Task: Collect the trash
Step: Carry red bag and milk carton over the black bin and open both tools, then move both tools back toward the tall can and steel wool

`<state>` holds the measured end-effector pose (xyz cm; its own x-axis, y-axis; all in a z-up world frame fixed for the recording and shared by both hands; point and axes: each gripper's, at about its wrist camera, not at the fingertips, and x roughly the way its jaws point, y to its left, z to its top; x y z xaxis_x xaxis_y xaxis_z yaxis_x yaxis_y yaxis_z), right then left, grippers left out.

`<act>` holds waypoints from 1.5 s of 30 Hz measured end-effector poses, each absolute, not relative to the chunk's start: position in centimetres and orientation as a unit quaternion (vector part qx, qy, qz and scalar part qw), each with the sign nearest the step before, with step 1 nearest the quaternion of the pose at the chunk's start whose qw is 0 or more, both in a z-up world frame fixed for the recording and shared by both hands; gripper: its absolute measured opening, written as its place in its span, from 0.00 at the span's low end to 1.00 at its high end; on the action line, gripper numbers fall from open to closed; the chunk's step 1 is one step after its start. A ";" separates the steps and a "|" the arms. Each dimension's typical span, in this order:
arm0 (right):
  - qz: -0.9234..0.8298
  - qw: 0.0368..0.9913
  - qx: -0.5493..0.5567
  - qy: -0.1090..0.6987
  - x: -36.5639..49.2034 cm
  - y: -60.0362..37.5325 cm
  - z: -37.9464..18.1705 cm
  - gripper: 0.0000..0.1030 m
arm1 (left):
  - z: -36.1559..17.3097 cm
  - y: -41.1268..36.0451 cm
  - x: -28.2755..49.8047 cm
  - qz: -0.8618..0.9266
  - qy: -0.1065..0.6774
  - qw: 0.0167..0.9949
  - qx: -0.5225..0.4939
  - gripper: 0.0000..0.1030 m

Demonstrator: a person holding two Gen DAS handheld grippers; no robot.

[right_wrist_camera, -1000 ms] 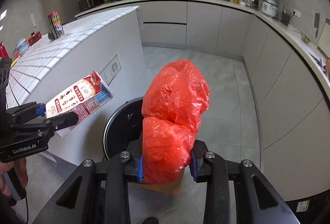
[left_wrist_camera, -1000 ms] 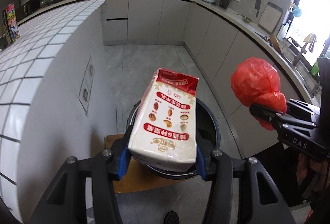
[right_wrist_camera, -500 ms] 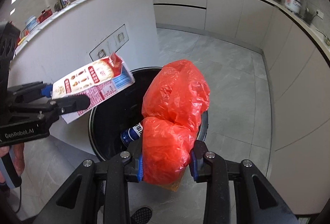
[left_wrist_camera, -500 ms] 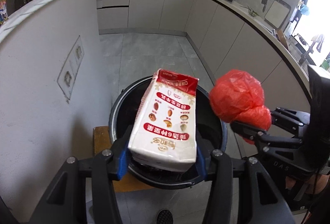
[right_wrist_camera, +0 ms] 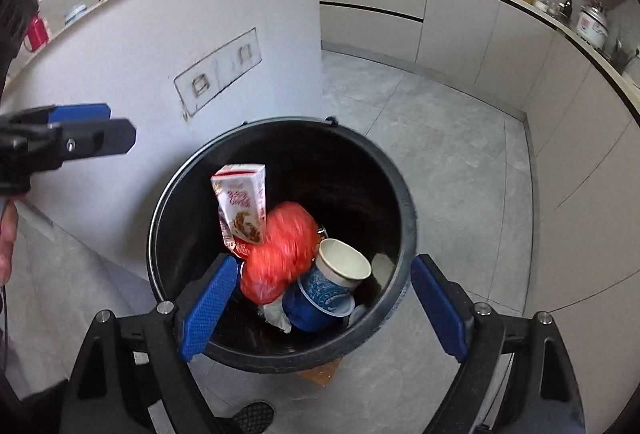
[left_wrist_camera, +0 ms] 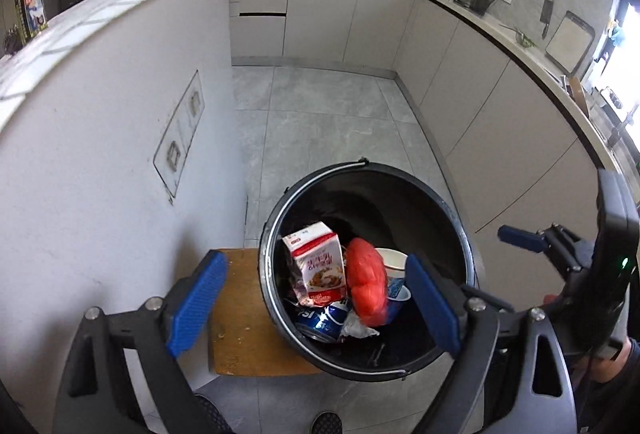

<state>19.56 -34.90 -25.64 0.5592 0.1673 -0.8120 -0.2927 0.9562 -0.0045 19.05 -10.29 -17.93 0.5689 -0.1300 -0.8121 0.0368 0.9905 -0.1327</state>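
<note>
now the left gripper point(left_wrist_camera: 316, 298) has just sprung wide, nothing between its blue pads point(left_wrist_camera: 196, 298). the right gripper point(right_wrist_camera: 324, 302) has just been opening too, its jaws spread and empty. both hang above the black bucket point(right_wrist_camera: 400, 202), which stands on a wooden board point(left_wrist_camera: 240, 334) beside the white counter wall point(left_wrist_camera: 100, 154). inside, the milk carton point(left_wrist_camera: 318, 268) leans upright against the red plastic bag point(left_wrist_camera: 366, 284), touching it. around them lie a paper cup point(right_wrist_camera: 340, 262), a blue can point(left_wrist_camera: 320, 320) and crumpled paper point(left_wrist_camera: 358, 328).

Left gripper point(left_wrist_camera: 316, 308) and right gripper point(right_wrist_camera: 324, 308): jaws just opened, empty.
</note>
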 end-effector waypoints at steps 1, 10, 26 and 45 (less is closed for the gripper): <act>0.128 0.880 -0.065 0.452 19.5 -35.2 -25.1 0.88 | -17.6 -10.4 18.9 -0.046 0.463 0.884 -0.048 0.89; 0.096 0.875 -0.007 0.474 18.7 -36.2 -21.8 1.00 | -14.0 -10.6 17.9 -0.055 0.454 0.889 -0.030 0.90; 0.113 0.909 0.002 0.402 18.5 -31.0 -11.8 1.00 | -6.5 -3.4 14.8 0.004 0.391 0.919 -0.050 0.90; 0.136 0.924 -0.032 0.355 24.5 -11.1 -6.1 1.00 | -5.8 19.6 14.9 0.102 0.362 0.924 -0.070 0.89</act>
